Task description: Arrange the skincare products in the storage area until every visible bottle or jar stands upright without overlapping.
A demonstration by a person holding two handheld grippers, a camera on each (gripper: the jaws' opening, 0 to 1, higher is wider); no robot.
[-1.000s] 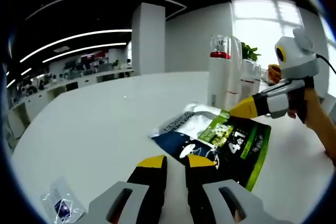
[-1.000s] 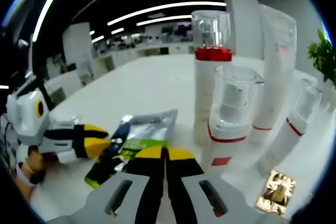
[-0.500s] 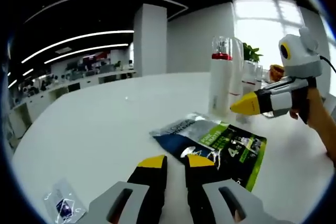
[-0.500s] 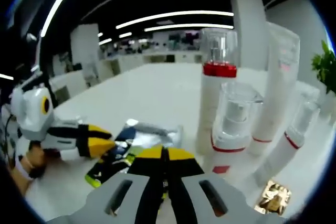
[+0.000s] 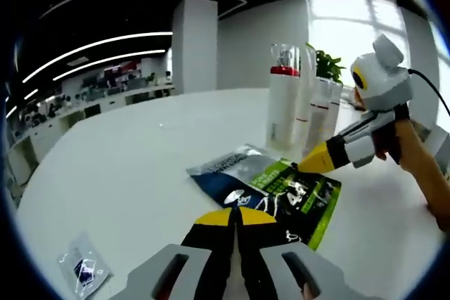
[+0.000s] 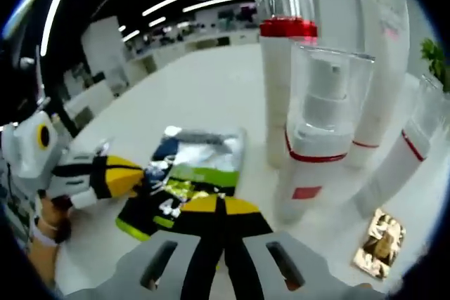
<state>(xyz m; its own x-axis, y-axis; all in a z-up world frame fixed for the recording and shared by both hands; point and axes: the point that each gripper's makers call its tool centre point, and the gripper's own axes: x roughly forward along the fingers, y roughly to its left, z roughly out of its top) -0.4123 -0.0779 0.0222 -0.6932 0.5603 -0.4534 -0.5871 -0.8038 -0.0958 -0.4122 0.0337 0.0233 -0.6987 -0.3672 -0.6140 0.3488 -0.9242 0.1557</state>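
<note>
Several white skincare bottles stand upright in a cluster: a tall one with a red band and clear cap (image 6: 285,68) (image 5: 283,107), a pump bottle under a clear cap (image 6: 320,138), a tube (image 6: 383,68) and a slim bottle (image 6: 404,166). A silver-and-navy sachet (image 5: 228,170) (image 6: 204,149) and a green sachet (image 5: 299,198) (image 6: 165,205) lie flat, overlapping, in front of them. My left gripper (image 5: 235,217) (image 6: 137,177) is shut with its tips at the sachets' near edge. My right gripper (image 6: 221,205) (image 5: 309,165) is shut, its tip just over the green sachet beside the bottles.
A small clear sachet (image 5: 84,272) lies alone near the table's (image 5: 126,166) front left. A gold foil sachet (image 6: 383,244) lies by the slim bottle. A green plant (image 5: 325,64) stands behind the bottles. A person's hand (image 5: 415,166) holds the right gripper.
My left jaws have closed their small gap. The right gripper's tip has dropped toward the green sachet, and the right view has tilted down, closer to the bottles.
</note>
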